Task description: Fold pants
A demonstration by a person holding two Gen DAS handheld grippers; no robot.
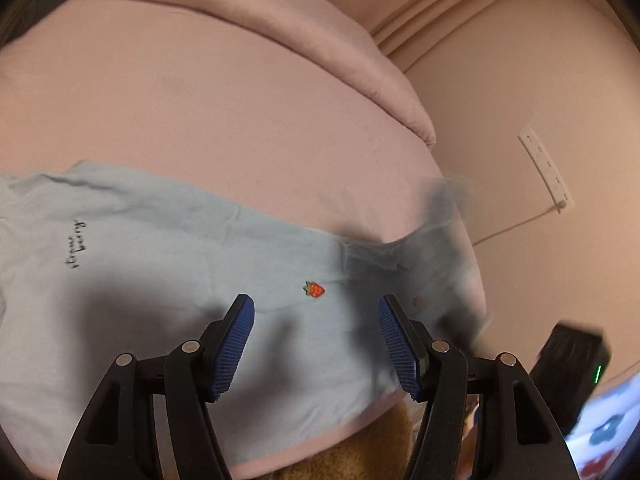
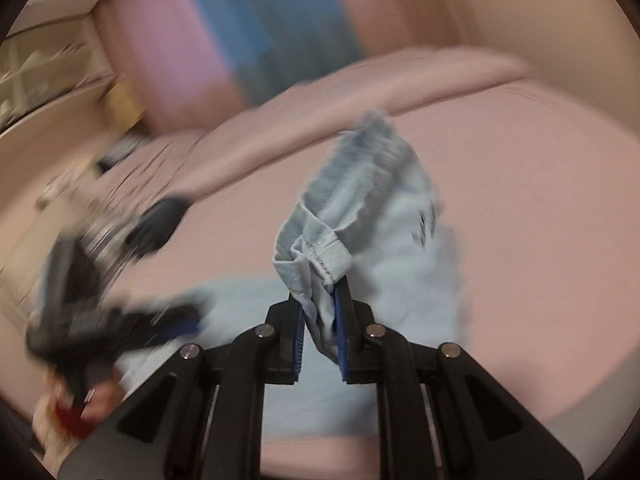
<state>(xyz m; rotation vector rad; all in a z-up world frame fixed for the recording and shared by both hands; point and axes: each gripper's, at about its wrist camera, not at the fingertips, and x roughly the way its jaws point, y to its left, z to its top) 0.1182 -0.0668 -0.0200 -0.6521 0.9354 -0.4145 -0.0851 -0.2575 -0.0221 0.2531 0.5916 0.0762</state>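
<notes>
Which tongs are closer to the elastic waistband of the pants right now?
Right. The right tongs are clamped on the pants just below the waistband. The left tongs hang open above a flat stretch near the strawberry print, gripping nothing.

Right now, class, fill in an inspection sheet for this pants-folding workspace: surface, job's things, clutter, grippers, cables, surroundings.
Surface: pink bed sheet, smooth, with a rolled pink duvet along its far side.
Job's things: light blue pants spread on the sheet, strawberry motif facing up; the waistband end is lifted.
Clutter: a brown furry thing at the bed's near edge; what it is cannot be told.
Grippers: left gripper open above the pants, holding nothing; right gripper shut on the waistband end.
Cables: a white cord runs to a power strip on the floor.
Surroundings: blurred shelving and blue and pink curtains.
</notes>
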